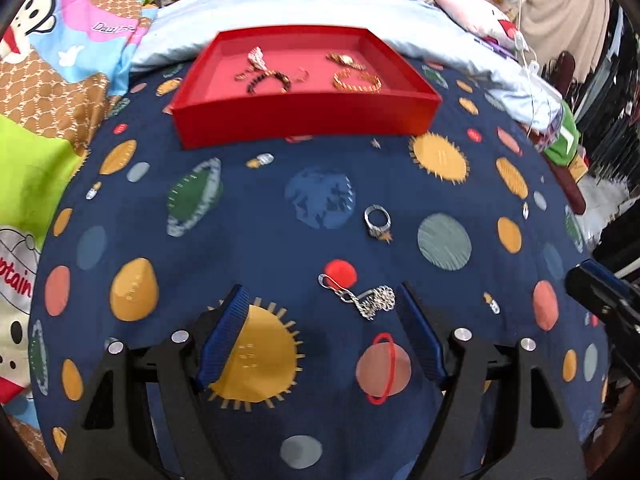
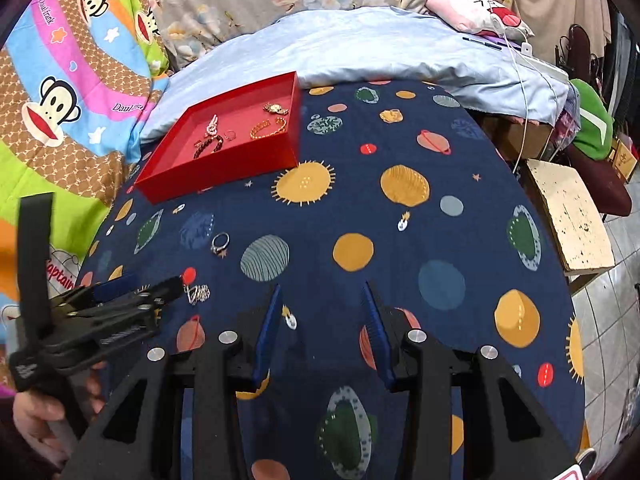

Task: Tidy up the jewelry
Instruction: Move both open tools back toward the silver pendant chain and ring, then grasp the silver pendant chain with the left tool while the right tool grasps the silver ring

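A red tray [image 1: 304, 116] at the far side of the planet-print cloth holds several bracelets, rings and a watch; it also shows in the right wrist view [image 2: 224, 176]. A silver chain [image 1: 362, 298] lies on the cloth just ahead of my open left gripper [image 1: 320, 292], close to its right finger. The chain also shows in the right wrist view [image 2: 197, 293]. A silver ring [image 1: 377, 220] lies further on, also seen in the right wrist view [image 2: 220, 243]. My right gripper [image 2: 322, 286] is open and empty over the cloth, to the right of the left gripper [image 2: 132, 284].
A pale blue pillow [image 2: 400, 48] lies behind the tray. Patterned bedding [image 2: 60, 80] is at the left. A worn cream board [image 2: 568, 216] and a white cable [image 2: 524, 92] sit off the cloth's right edge.
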`<act>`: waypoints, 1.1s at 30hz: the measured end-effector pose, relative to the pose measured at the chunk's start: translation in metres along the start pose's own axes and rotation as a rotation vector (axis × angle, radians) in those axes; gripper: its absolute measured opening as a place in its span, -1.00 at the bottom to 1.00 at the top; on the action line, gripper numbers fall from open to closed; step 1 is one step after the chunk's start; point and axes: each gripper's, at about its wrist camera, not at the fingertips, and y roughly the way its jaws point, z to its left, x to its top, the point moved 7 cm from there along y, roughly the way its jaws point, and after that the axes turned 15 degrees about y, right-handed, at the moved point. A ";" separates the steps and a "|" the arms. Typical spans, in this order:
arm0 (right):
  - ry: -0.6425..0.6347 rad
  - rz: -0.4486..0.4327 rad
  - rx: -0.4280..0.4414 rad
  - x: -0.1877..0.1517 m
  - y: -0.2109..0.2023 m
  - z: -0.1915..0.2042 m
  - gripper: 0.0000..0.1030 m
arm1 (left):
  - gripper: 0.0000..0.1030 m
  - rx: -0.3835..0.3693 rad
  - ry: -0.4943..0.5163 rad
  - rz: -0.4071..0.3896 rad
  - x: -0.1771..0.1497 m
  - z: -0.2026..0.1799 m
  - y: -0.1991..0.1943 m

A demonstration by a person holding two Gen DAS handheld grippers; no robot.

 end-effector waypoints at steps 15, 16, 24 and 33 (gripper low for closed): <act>-0.007 0.030 0.036 -0.011 0.005 0.009 -0.22 | -0.50 0.041 0.112 -0.018 0.001 -0.025 0.018; -0.011 0.034 0.040 -0.012 0.006 0.011 -0.22 | -0.52 0.031 0.108 -0.015 0.001 -0.024 0.018; -0.039 0.065 0.073 -0.019 0.014 0.030 -0.22 | -0.52 -0.055 0.017 -0.037 -0.006 -0.001 -0.006; -0.103 0.119 0.132 -0.019 0.049 0.075 -0.22 | -0.52 -0.042 -0.045 -0.070 -0.012 0.033 -0.041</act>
